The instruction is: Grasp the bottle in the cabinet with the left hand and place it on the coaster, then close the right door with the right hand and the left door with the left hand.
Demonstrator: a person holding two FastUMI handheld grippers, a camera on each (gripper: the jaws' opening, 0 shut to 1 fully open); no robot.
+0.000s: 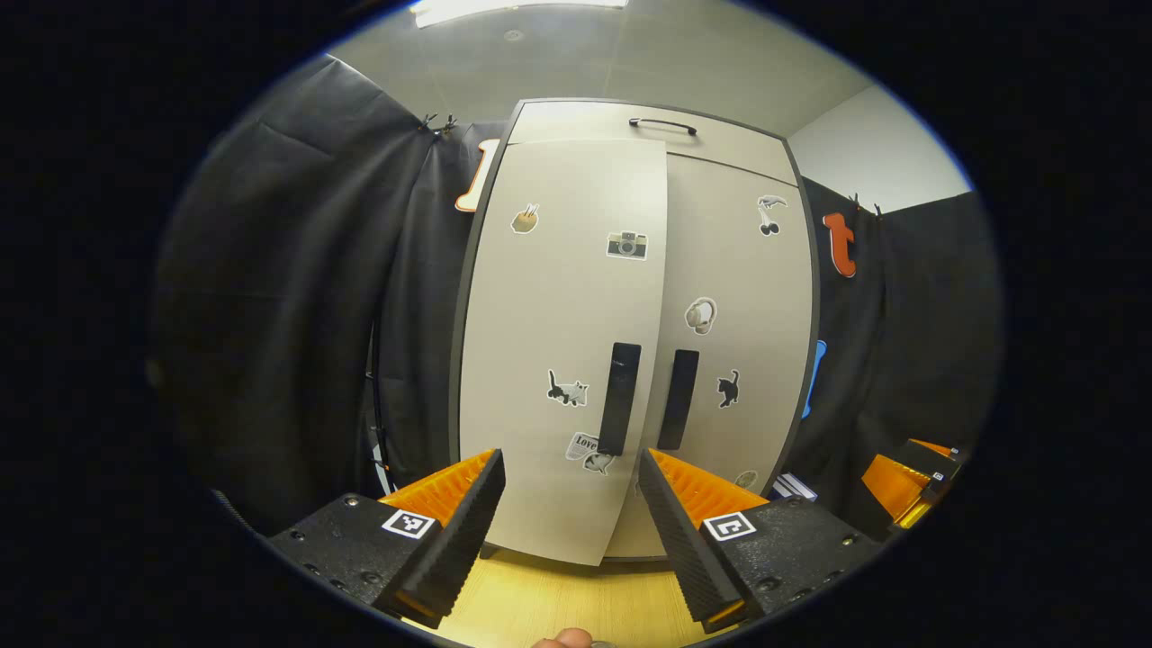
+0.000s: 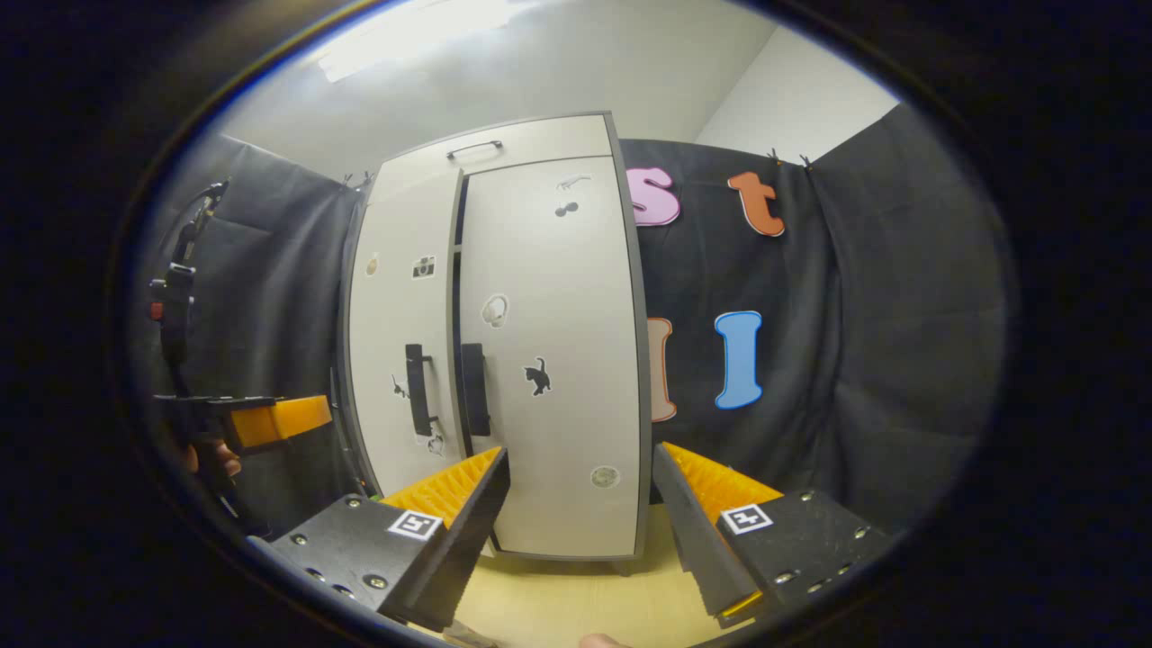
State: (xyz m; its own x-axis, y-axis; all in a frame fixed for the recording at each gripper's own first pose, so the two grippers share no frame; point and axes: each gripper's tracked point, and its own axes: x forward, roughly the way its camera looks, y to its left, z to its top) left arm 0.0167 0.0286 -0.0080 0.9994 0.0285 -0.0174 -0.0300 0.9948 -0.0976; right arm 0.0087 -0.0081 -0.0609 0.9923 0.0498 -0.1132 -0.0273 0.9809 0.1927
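Two doors front the cabinet (image 1: 630, 333) on the table (image 1: 558, 603): your right door (image 1: 738, 360) sits flush, the left door (image 1: 562, 351) slightly ajar. Your left gripper (image 1: 569, 504) and right gripper (image 2: 580, 504) hover before it, fingers apart, holding nothing.

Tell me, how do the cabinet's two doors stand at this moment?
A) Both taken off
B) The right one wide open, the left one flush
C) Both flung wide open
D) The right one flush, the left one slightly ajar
D: in the left gripper view the left door stands a little proud of the right door, and the right gripper view shows a dark gap between them.
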